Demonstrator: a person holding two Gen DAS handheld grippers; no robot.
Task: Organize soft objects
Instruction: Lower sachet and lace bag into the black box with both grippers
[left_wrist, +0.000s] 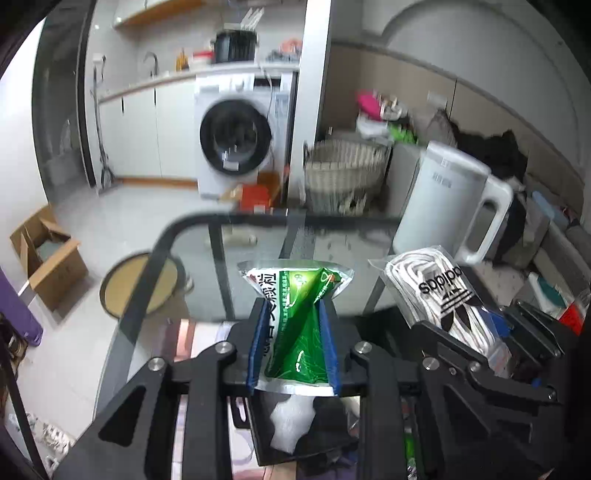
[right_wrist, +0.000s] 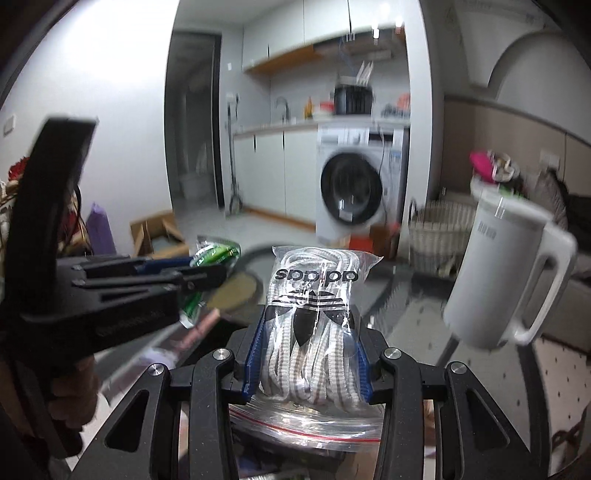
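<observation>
While you hold both tools above the glass worktop (left_wrist: 332, 240), your left gripper (left_wrist: 294, 343) has its blue-padded fingers (left_wrist: 258, 343) drawn in close on a green pouch (left_wrist: 295, 314), a soft silver-edged sachet that is squeezed at its middle and flares out wider past the fingertips. Your right gripper (right_wrist: 308, 350) has its fingers (right_wrist: 255, 354) a little wider apart and pressed on a clear bag of white laces (right_wrist: 314, 314), whose black printed logo faces the camera upside down; the bag stands up out of the grip and its top bulges forward. Both soft things are off the worktop, each carried in its own grip. From the left camera you see the laces bag at the right, just beside the green pouch, and from the right camera the pouch pokes out of the other tool at the left. A white electric kettle (left_wrist: 443, 199) stands near the far right corner of the worktop, handle turned to the right. Beyond the far edge, on the floor, are a woven laundry basket (left_wrist: 343, 173), a washing machine (left_wrist: 240, 136) and an open cardboard box (left_wrist: 48, 254). Parts of both views are blurred.
</observation>
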